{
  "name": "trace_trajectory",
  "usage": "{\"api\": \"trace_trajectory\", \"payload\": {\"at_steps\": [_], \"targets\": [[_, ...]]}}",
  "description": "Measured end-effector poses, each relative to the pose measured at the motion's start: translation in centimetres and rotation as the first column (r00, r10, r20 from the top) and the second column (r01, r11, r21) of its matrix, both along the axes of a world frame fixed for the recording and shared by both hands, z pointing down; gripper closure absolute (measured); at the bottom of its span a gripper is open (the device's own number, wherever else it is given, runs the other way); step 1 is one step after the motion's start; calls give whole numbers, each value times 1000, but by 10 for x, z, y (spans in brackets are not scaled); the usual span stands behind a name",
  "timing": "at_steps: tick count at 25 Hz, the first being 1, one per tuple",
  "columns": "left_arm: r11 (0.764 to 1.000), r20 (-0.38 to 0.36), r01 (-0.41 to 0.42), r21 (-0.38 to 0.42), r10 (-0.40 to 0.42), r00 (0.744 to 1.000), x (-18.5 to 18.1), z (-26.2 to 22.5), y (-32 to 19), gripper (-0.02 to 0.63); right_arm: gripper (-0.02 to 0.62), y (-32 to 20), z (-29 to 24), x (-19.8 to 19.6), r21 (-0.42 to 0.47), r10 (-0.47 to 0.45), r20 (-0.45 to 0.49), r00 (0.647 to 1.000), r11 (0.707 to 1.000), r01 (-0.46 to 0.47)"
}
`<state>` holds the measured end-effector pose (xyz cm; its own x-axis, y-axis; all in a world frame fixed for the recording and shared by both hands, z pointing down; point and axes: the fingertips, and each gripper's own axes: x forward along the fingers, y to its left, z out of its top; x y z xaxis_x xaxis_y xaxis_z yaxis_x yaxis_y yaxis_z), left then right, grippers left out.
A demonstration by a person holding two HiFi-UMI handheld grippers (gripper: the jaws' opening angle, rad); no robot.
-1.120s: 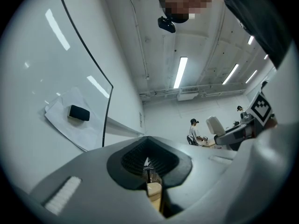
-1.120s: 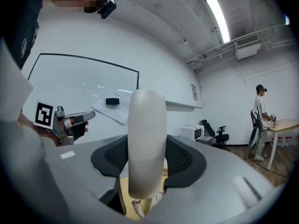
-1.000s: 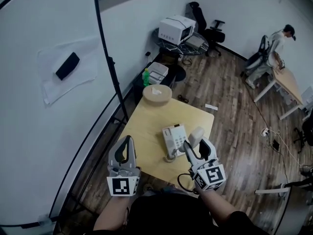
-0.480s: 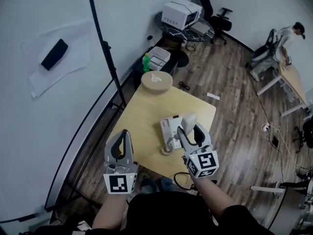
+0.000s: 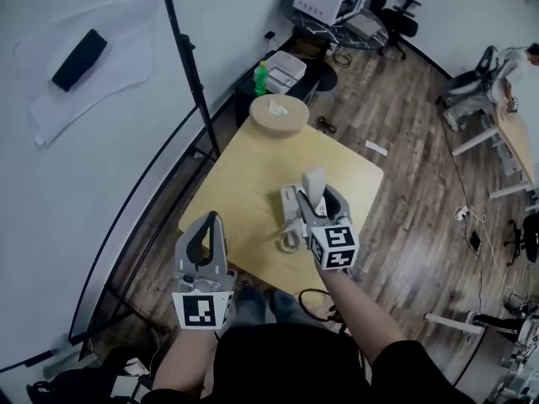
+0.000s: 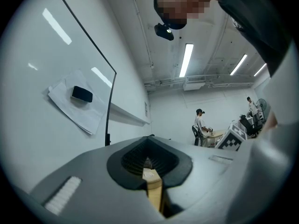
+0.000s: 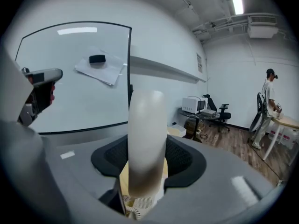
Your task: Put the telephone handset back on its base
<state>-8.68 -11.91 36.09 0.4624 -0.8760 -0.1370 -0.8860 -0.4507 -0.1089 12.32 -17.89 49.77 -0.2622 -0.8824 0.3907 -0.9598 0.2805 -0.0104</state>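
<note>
Between right tongs [image 5: 315, 204] the handset [image 7: 146, 134] sits, apparently gripped.

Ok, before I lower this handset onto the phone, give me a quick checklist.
1. Grip: white telephone handset clamped between the right gripper jaws: ok.
2. Handset above the white telephone base in the head view: ok.
3. Handset lined up with the cradle: cannot tell, the gripper covers it.
4. Coiled cord clear of the cradle: cannot tell.
5. Left gripper jaws together, empty, away from the base: ok.
6. Base resting on the light wooden table: ok.
</note>
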Motion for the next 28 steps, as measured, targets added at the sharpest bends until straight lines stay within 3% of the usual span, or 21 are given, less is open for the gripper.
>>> {"api": "trace_trajectory", "payload": {"at_steps": [12, 28], "targets": [[999, 5, 4, -51, -4, 1000, -1, 31, -5, 606, 368, -25, 131, 6, -269, 56, -36, 998, 961, -64], [997, -5, -2, -79, 1, 1000, -2, 47, -10, 606, 368, -15, 204, -2, -487, 68, -111, 991, 866, -114]]}}
